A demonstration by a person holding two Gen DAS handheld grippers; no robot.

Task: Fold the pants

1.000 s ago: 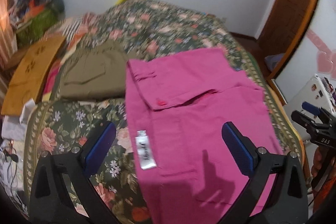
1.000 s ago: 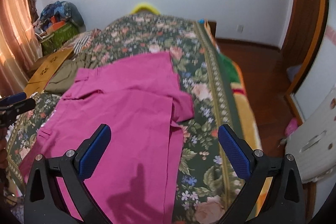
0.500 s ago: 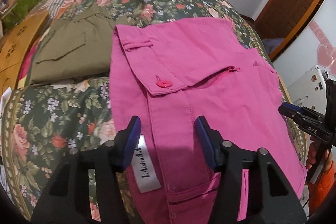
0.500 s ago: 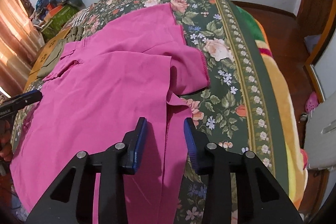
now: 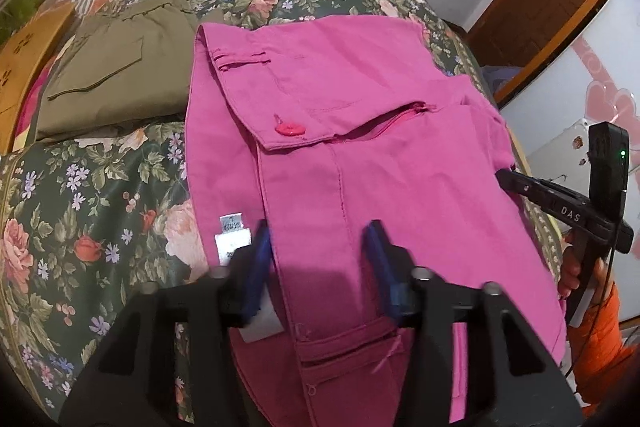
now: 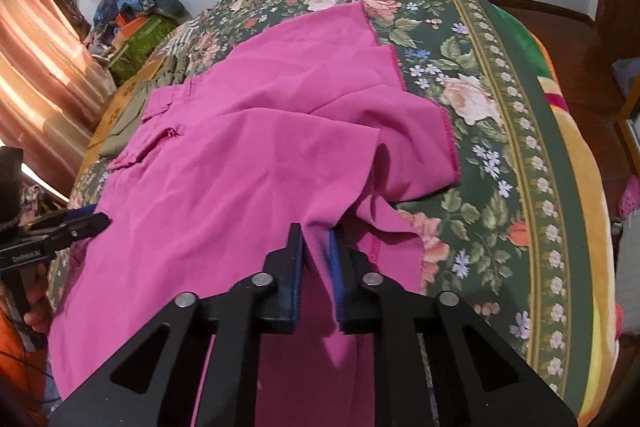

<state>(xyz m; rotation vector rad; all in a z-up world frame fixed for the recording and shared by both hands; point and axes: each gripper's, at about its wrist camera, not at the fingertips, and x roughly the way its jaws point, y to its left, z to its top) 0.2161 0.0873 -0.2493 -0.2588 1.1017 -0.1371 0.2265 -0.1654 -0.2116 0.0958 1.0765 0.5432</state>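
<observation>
Left of the pink cotton pants [image 5: 360, 155], bare flowered bedspread [image 5: 100, 195] gives free passage; the folded olive-green garment [image 5: 120, 83] blocks the far left side

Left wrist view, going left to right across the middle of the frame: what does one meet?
Wooden board → olive garment → pink pants → right gripper → white cabinet.

Soft, even indoor light, warm glow through the curtain [image 6: 36, 67], heavy fisheye bending, dark vignetted corners.
</observation>
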